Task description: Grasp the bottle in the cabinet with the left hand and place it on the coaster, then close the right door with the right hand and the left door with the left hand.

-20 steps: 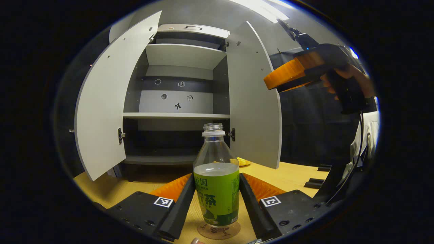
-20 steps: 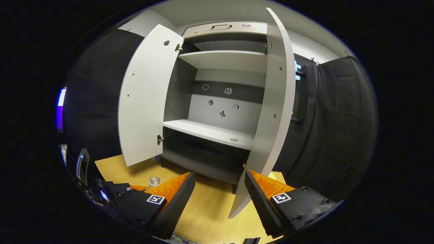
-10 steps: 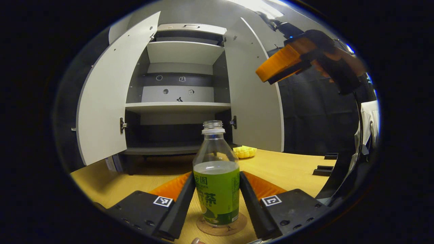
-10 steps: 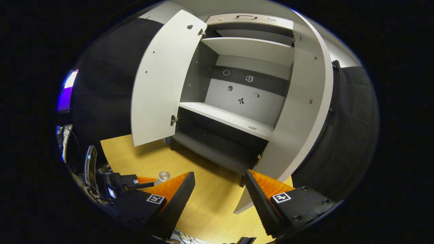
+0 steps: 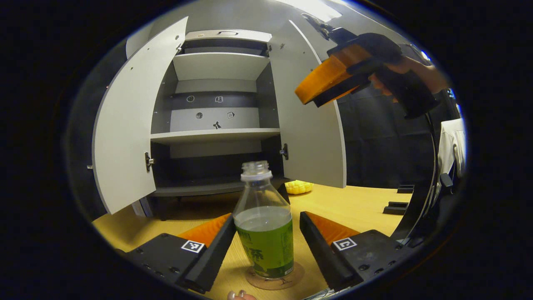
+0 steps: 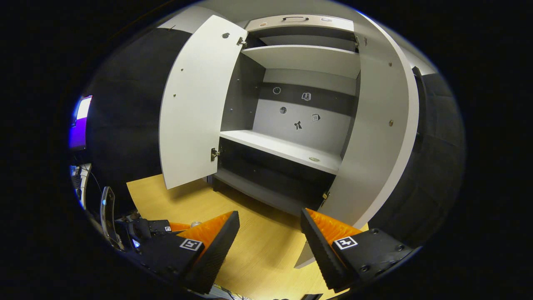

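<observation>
The left gripper (image 5: 263, 246) stands open around the bottle (image 5: 263, 227), a visible gap on either side, so its fingers straddle the label without pressing on it. The right gripper (image 6: 270, 241) is open too and holds nothing; in the left gripper view it hangs high by the right door (image 5: 310, 125), gripped by a person's hand (image 5: 416, 79).

The bottle stands upright on the coaster (image 5: 272, 281), on the wooden table (image 5: 358, 208) in front of the cabinet (image 5: 216, 108). It is clear plastic, uncapped, and roughly half full of liquid. I judge it moderately light but bottom-weighted, with thin walls that would flex under a hard squeeze and a smooth label band that could slip. If it had to be lifted again, the labelled waist is the sensible place to take hold, with it kept vertical, since the open neck would spill.

Both doors stand wide open, the left door (image 5: 129, 125) swung outward, and the shelves inside look bare. A yellow object (image 5: 299, 187) lies on the table near the right door's lower edge. The placing looks done; closing the doors remains, right one first.
</observation>
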The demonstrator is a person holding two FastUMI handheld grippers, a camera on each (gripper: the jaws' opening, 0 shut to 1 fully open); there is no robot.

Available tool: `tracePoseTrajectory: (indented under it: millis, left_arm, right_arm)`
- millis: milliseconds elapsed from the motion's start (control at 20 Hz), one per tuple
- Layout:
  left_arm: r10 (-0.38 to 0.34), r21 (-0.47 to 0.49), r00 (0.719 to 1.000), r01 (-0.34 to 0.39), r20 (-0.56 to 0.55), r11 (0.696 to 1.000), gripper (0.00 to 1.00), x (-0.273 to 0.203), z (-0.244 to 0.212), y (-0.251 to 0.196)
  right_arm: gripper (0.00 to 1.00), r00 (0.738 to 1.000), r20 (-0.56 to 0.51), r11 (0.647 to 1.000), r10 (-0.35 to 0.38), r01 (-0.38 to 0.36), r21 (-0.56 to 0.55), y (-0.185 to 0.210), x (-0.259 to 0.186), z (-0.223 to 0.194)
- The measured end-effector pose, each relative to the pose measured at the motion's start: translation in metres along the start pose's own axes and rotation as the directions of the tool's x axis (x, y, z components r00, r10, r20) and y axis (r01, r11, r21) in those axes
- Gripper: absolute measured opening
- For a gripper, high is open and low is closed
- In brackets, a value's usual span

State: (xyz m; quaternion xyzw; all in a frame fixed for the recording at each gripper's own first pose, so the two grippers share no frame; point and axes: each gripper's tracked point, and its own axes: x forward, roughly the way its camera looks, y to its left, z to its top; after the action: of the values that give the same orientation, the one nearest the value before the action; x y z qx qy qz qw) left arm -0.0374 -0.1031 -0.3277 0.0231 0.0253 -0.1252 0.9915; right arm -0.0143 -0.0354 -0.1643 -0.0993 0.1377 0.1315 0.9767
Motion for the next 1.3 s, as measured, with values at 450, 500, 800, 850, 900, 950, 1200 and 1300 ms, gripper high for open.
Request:
tracePoseTrajectory:
  millis: [450, 500, 800, 850, 900, 950, 1200, 1300]
  left_arm:
    - [0.006, -0.112, 1.0, -0.004, 0.019, 0.994, 0.96, 0.014, 0.103, 0.033]
    - [-0.003, -0.113, 1.0, 0.006, 0.031, 0.994, 0.96, 0.014, 0.12, 0.039]
    - [0.034, -0.004, 0.998, -0.034, 0.054, 0.999, 0.96, 0.003, 0.205, 0.096]
    - [0.047, -0.004, 0.997, -0.047, 0.053, 0.999, 0.96, -0.003, 0.215, 0.106]
    - [0.053, -0.017, 0.997, -0.052, 0.047, 0.998, 0.96, -0.008, 0.223, 0.114]
    - [0.057, -0.035, 0.998, -0.056, 0.039, 0.998, 0.96, -0.015, 0.228, 0.12]
    - [0.211, -0.026, 0.977, -0.211, -0.004, 0.977, 0.96, -0.066, 0.239, 0.183]
    - [0.298, 0.0, 0.954, -0.298, -0.028, 0.955, 0.96, -0.09, 0.236, 0.21]
  right_arm:
    - [0.98, 0.986, 0.125, 0.99, -0.113, 0.102, 0.093, -0.036, -0.029, 0.063]
    - [0.98, 0.984, 0.131, 0.988, -0.124, 0.11, 0.105, -0.04, -0.038, 0.068]
    - [0.98, 0.926, 0.148, 0.932, -0.348, 0.324, 0.165, -0.113, -0.091, 0.075]
    - [0.98, 0.909, 0.14, 0.912, -0.391, 0.362, 0.194, -0.127, -0.096, 0.073]
    - [0.94, 0.893, 0.134, 0.89, -0.43, 0.395, 0.226, -0.142, -0.1, 0.072]
    - [0.98, 0.874, 0.135, 0.869, -0.466, 0.424, 0.255, -0.155, -0.104, 0.073]
    - [0.98, 0.847, 0.18, 0.841, -0.5, 0.426, 0.334, -0.194, -0.096, 0.085]
    - [0.98, 0.868, 0.196, 0.868, -0.457, 0.388, 0.309, -0.191, -0.085, 0.089]
